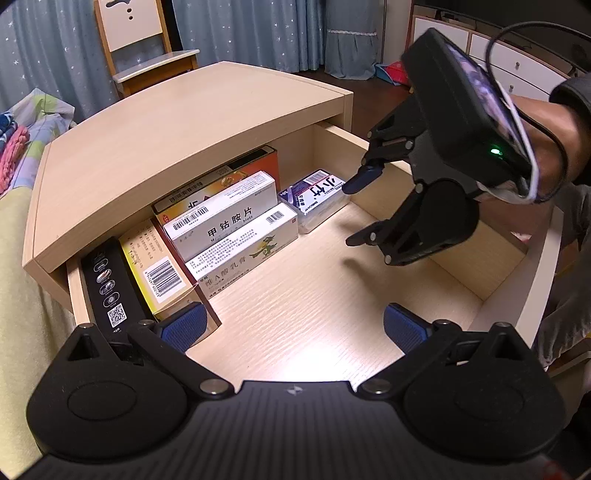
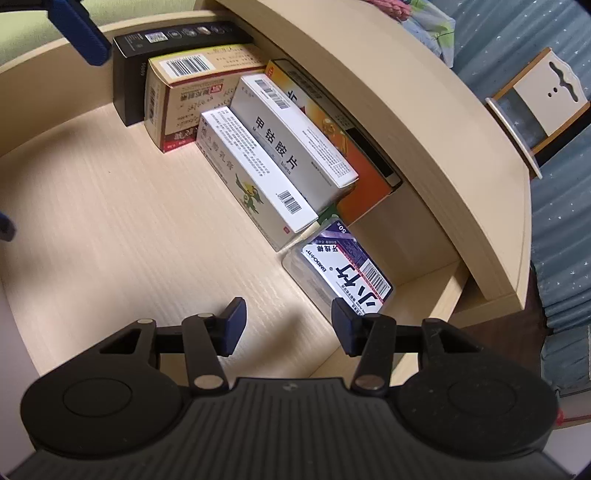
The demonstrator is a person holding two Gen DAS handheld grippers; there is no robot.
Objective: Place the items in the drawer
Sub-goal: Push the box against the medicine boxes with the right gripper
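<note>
The light wooden drawer (image 1: 314, 306) (image 2: 110, 221) is pulled out from under the nightstand top (image 1: 177, 147). Several boxes line its back: a black box (image 1: 107, 284) (image 2: 129, 85), a yellow and dark red box (image 1: 155, 266) (image 2: 177, 107), two white medicine boxes (image 1: 225, 218) (image 2: 295, 147), an orange box (image 1: 236, 170) (image 2: 362, 184), and a clear floss-pick box (image 1: 317, 199) (image 2: 343, 273). My left gripper (image 1: 291, 328) hangs open over the drawer's front, holding nothing. My right gripper (image 2: 288, 325) (image 1: 354, 214) is open, empty, just in front of the floss-pick box.
A wooden chair (image 1: 147, 48) (image 2: 539, 107) stands behind the nightstand by blue curtains (image 1: 258, 29). Bedding (image 1: 22, 147) lies at the left. White drawers (image 1: 517, 62) stand far right. The drawer floor's middle and right are bare wood.
</note>
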